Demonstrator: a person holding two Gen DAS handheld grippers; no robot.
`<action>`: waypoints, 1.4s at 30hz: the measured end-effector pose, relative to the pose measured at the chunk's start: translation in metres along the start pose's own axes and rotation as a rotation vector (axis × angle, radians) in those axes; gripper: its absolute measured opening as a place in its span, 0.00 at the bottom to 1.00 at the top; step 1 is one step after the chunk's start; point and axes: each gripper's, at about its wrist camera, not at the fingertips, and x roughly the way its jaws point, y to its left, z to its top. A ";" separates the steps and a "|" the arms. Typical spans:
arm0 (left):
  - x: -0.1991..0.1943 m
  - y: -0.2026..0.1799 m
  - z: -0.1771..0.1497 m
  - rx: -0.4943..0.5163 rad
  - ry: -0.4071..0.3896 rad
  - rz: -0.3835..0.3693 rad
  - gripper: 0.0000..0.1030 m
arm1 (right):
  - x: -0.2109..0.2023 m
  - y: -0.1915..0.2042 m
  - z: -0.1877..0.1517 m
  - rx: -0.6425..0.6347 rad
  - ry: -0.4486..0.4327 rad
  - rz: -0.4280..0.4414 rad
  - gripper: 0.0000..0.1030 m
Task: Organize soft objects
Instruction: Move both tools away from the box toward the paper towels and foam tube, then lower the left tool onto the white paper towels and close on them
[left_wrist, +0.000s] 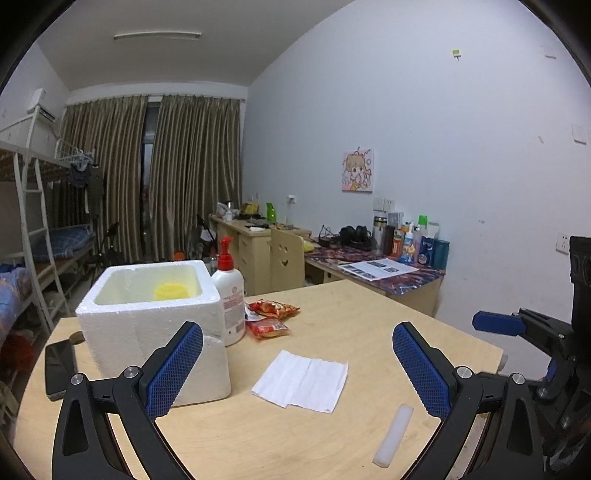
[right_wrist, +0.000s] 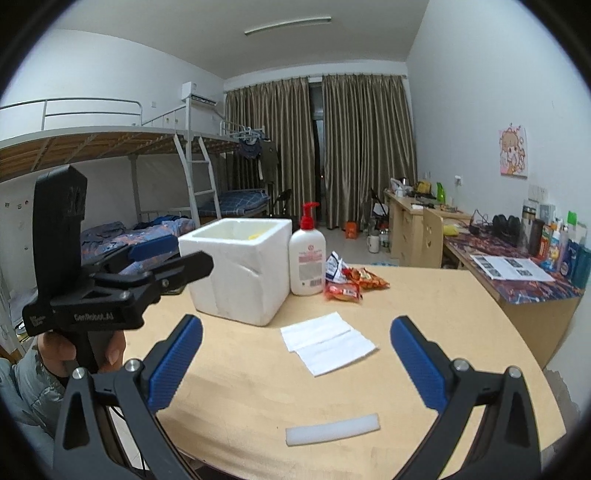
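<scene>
Foam strip (right_wrist: 332, 429), white and short, lies flat on the wooden table (right_wrist: 424, 295) near its front edge, at about 6 o'clock from the unfolded white tissue (right_wrist: 327, 341). At 11 o'clock from the tissue stands the open styrofoam box (right_wrist: 240, 273), with a yellow sponge (left_wrist: 170, 291) inside. Touching or just beside the box at its 3 o'clock is an upright lotion pump bottle (right_wrist: 307, 258), and snack packets (right_wrist: 354, 282) lie at 3 o'clock from that. A dark phone (left_wrist: 59, 365) lies at 9 o'clock of the box. Both tongs hover above the table spread wide and holding nothing: left gripper (left_wrist: 297, 369), right gripper (right_wrist: 295, 363). A hand (right_wrist: 77, 350) grips the left tool's handle.
</scene>
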 end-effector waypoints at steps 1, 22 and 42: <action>0.003 0.000 -0.001 0.002 0.006 -0.001 1.00 | 0.001 0.000 -0.001 0.001 0.005 0.000 1.00; 0.080 -0.006 -0.018 0.031 0.192 -0.044 1.00 | 0.028 -0.023 -0.033 0.099 0.134 -0.022 1.00; 0.169 -0.006 -0.061 0.092 0.382 -0.018 0.99 | 0.058 -0.040 -0.064 0.156 0.256 0.013 1.00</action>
